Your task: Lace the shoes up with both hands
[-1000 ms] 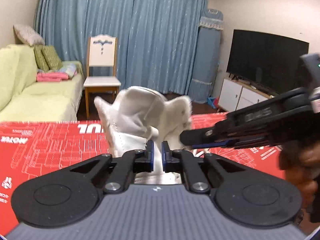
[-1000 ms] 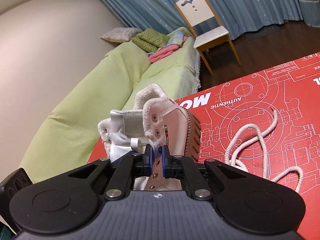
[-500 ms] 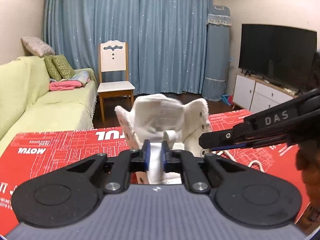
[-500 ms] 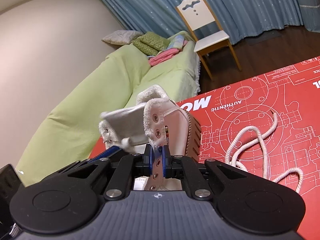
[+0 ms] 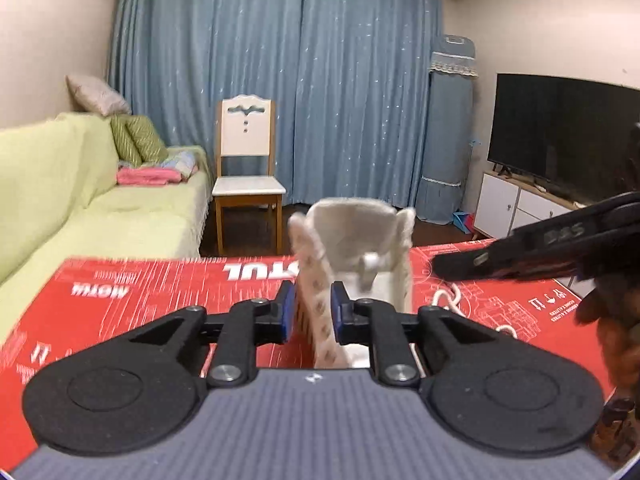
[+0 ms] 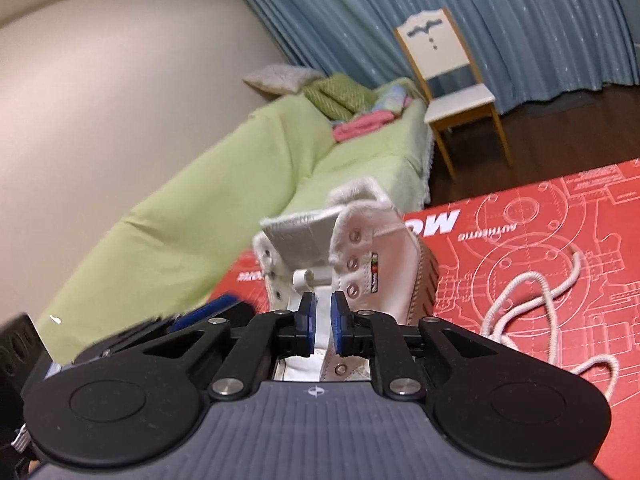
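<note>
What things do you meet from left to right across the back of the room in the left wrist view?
Sofa → chair → shoe → television.

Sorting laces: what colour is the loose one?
White or cream lace, lying on the red board; clearest in the right wrist view.

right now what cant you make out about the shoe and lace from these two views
- Toe of the shoe: hidden in both wrist views by the gripper bodies.
- Lace: right wrist view, its near end is cut off behind the gripper body, and nothing shows whether it enters an eyelet.
- Left eyelet flap: motion-blurred between the opening left gripper pads; contact unclear.
- Right gripper: also opening, with no contact visible on the flap edge.
</note>
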A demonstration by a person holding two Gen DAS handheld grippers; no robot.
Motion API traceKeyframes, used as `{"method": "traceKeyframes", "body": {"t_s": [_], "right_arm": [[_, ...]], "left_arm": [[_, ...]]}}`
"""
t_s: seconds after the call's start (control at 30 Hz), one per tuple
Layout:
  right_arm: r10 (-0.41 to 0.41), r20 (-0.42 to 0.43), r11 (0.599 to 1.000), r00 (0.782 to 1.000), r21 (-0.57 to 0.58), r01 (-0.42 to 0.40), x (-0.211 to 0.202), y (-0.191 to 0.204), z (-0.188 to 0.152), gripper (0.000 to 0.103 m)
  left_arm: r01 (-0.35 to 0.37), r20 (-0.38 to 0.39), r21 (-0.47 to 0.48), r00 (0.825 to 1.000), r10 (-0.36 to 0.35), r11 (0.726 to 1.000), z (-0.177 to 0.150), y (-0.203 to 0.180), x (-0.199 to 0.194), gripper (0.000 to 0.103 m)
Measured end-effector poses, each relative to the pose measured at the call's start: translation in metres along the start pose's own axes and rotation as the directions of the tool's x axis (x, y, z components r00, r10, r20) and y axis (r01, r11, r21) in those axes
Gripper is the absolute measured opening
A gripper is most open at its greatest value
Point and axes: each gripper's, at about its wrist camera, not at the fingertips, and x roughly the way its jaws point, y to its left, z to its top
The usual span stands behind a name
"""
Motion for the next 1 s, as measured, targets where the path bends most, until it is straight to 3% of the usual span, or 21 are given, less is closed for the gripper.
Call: {"method": "traceKeyframes", "body": {"t_s": [0.13, 0.3, 0.5, 0.67, 0.83, 1.0], "right_arm": [[-0.118, 0.038, 0.993, 0.992, -0.012, 0.119, -0.024, -0.016, -0.008, 0.015], [-0.293, 0.022, 0.955, 0.956, -0.036, 0.294, -0.047, -0.041, -0.024, 0.018], [-0.313, 0.000, 0.950, 0.950, -0.018, 0.313, -0.056, -0.057, -0.036, 0.018], [-0.288, -0.015, 0.955, 0.958, -0.080, 0.286, -0.054, -0.049, -0.042, 0.018], [-0.347, 0.017, 0.930, 0.938, -0.125, 0.346, -0.059, -0.057, -0.026, 0.018], [-0.414, -0.026, 0.905, 0.910, -0.123, 0.408, -0.042, -0.087, 0.000, 0.018]], "left_arm": [[0.029, -0.058, -0.026, 0.998, -0.030, 0.999, -0.010, 0.006, 0.006, 0.016], [0.029, -0.051, -0.031, 0.998, -0.031, 0.999, -0.016, 0.003, 0.009, 0.015], [0.032, -0.062, -0.021, 0.998, -0.033, 0.999, -0.016, -0.006, 0.011, 0.008], [0.076, -0.060, -0.010, 0.995, -0.076, 0.997, -0.012, -0.011, 0.003, 0.016], [0.050, -0.044, 0.047, 0.998, -0.048, 0.998, -0.014, -0.019, -0.013, 0.019], [0.054, -0.067, 0.041, 0.996, -0.051, 0.998, -0.019, -0.024, -0.023, 0.023]]}}
